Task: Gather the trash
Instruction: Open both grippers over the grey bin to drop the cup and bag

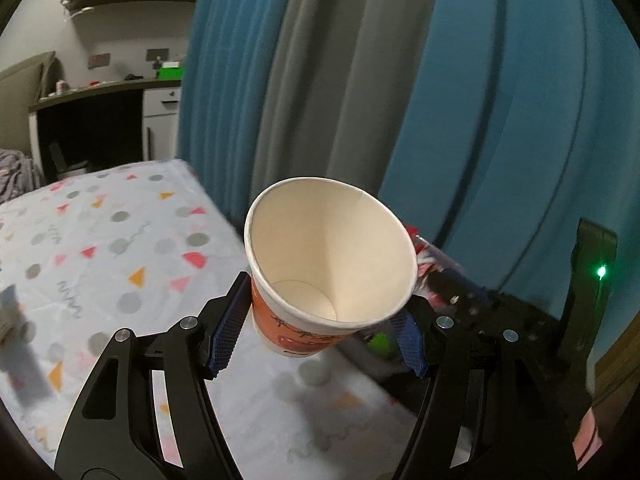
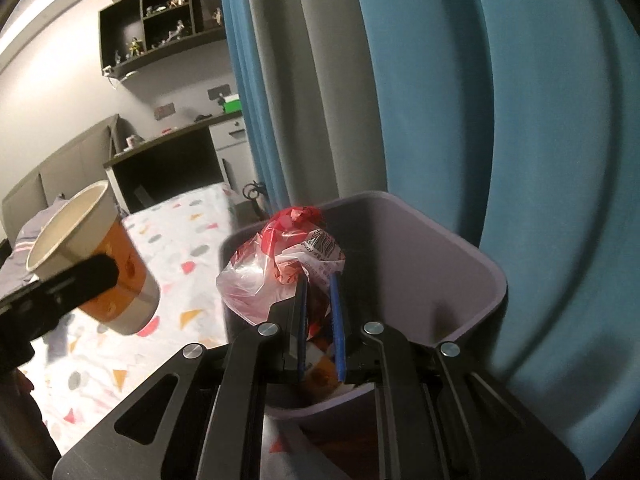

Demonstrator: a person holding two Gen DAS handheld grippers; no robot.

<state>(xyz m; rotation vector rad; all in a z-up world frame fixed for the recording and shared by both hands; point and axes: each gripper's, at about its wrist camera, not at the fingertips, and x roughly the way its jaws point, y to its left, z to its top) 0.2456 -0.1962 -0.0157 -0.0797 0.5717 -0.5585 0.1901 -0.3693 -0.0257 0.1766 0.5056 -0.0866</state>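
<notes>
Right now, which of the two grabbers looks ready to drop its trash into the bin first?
The right one. The right gripper holds the plastic bag directly over the open bin. The left gripper grips the paper cup off to the side, above the patterned bed, so it must travel further.

Black fingers with blue ribbed pads, silver screws.

Dim indoor light; fisheye warp; motion-blurred edges.

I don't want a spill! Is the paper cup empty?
Empty. The left wrist view looks straight into the paper cup held by the left gripper: bare white walls and a dry bottom.
</notes>
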